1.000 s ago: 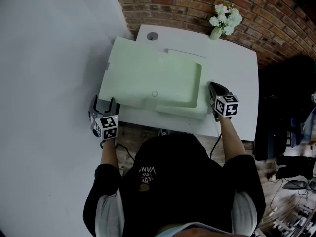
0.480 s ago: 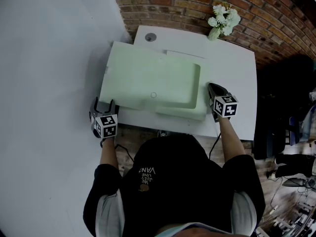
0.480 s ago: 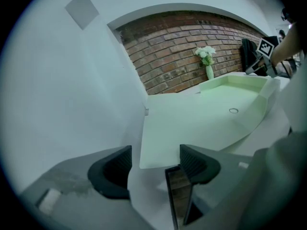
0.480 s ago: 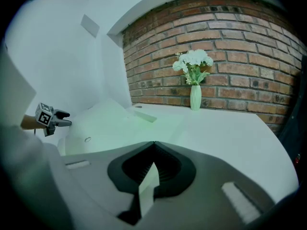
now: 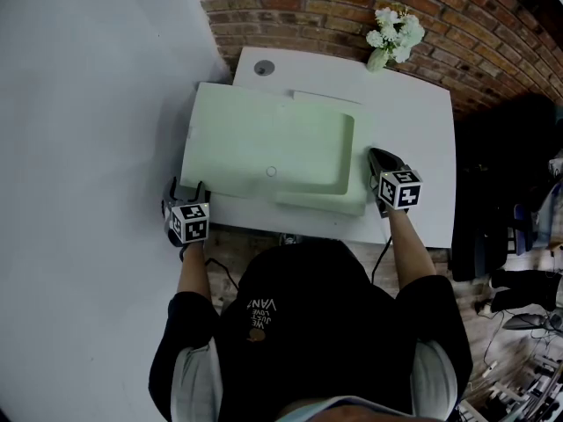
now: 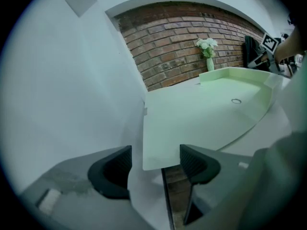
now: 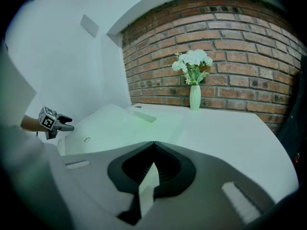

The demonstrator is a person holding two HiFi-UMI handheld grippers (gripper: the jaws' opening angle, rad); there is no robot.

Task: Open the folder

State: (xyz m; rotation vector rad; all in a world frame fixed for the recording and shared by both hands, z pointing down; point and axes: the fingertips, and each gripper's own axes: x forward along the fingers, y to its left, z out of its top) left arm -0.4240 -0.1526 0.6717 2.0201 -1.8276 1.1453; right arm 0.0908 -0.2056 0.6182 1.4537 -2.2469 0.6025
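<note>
Flower vase (image 5: 383, 58) beyond folder (image 5: 264, 143), white wall (image 5: 88, 104) alongside

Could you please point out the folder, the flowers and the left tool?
folder (image 5: 264, 143): head view, middle of its top cover.
flowers (image 5: 396, 29): head view, on the white blooms.
left tool (image 6: 154, 169): left gripper view, midway between its open jaws.

The pale green, box-shaped folder (image 5: 264, 143) lies flat on the left and middle part of the white table (image 5: 413, 130). Its wide cover flap is spread to the left, and the near left corner overhangs the table's left edge. A small round snap ring (image 5: 271, 171) sits near the flap's near edge. The deeper tray part lies at the right, with a thin edge pinched in the right gripper (image 5: 376, 158).
</note>
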